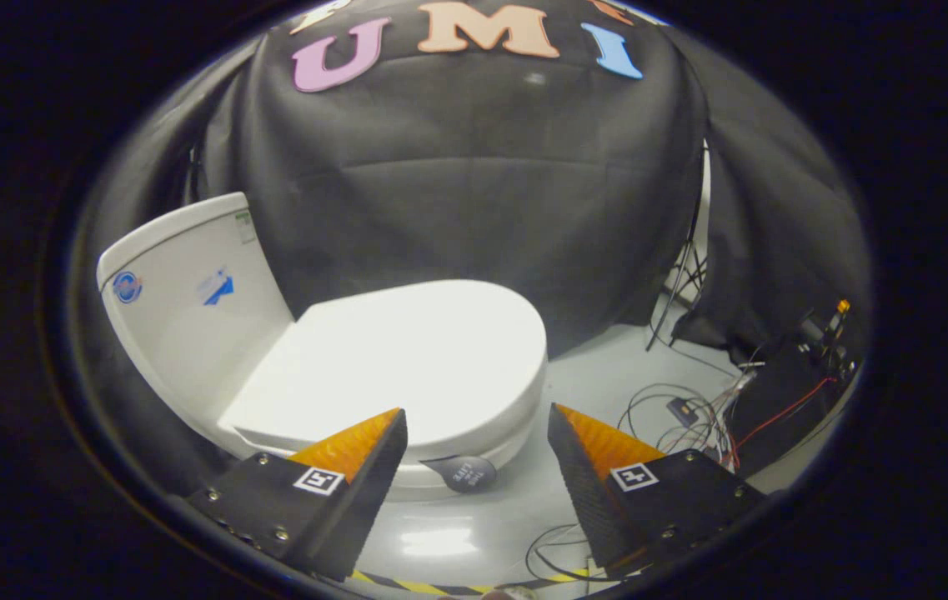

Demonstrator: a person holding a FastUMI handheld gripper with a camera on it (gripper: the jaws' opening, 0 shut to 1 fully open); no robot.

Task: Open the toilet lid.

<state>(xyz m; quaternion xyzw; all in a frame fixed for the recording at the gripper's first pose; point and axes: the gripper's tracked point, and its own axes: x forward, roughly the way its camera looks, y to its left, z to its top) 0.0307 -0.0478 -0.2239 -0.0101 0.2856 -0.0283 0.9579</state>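
White toilet (340, 367) on a grey floor (590, 383), set against black cloth. Toilet lid (415, 354) down flat, closed over the bowl, so nothing of the inside visible. Tank (190, 292) upright behind the lid, two small stickers on its side. Claw (478, 433) spread wide apart, gripping nothing, just short of the lid's front rim. Small dark round tag (461, 472) between the fingers, below the rim. Tangled cables (690, 412) on the floor beside the toilet.
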